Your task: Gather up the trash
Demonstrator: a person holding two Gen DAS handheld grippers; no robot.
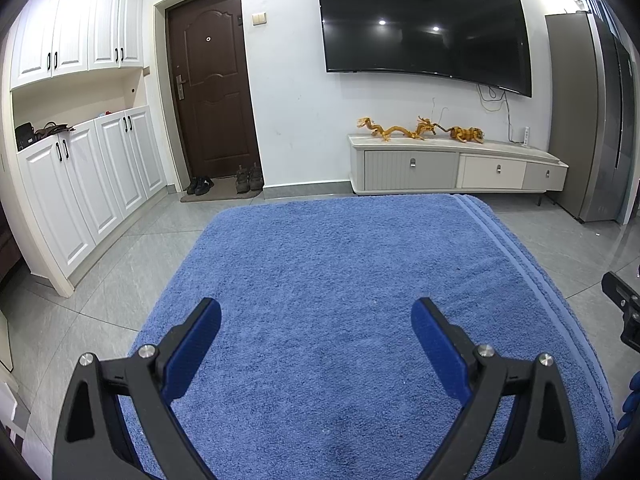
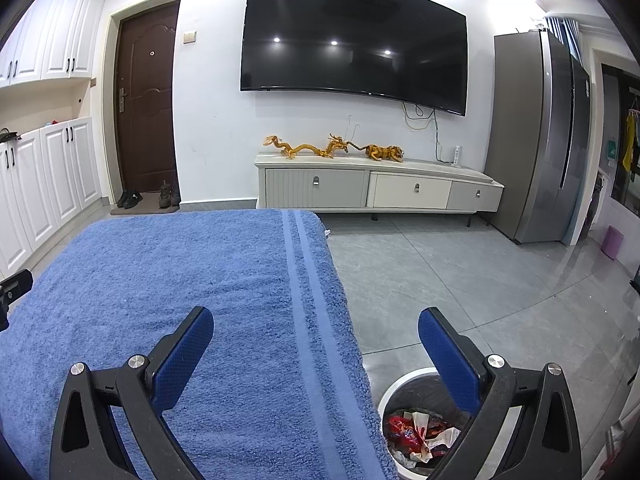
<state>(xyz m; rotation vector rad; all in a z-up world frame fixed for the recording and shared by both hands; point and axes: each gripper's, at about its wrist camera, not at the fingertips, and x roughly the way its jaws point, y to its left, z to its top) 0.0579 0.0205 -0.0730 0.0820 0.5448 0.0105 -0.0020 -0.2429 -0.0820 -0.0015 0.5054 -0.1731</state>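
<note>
Beside the right edge of the blue terry towel [image 2: 192,300] that covered the table, a round white trash bin [image 2: 390,394] with a dark liner stood on the grey tiled floor [image 2: 460,272], and only the right wrist view showed it. Crumpled red and white wrappers [image 2: 420,432] lay inside, at the bottom; the bin's mouth faced straight up, its long axis upright, though the gripper hid its right side. The right gripper [image 2: 316,330] was released, its blue-padded fingers [image 2: 182,356] spread wide, one over the towel and the other over the bin, grasping nothing. The left wrist view showed only towel beneath the left gripper [image 1: 316,318], likewise spread wide and empty, and a black part of the other tool at the towel's right edge. Two lighter woven stripes [image 2: 304,280] ran along the towel near its right edge. Beyond the towel's far end stood a low white and grey TV cabinet [image 2: 376,188] carrying golden dragon and tiger figures [image 2: 332,148], under a large black wall-mounted television [image 2: 352,40]. Left of the towel were white panelled cupboards [image 1: 92,176] and a dark brown door [image 1: 212,84] with shoes [image 1: 224,184] at its foot; right of the cabinet stood a grey refrigerator [image 2: 536,136].
</note>
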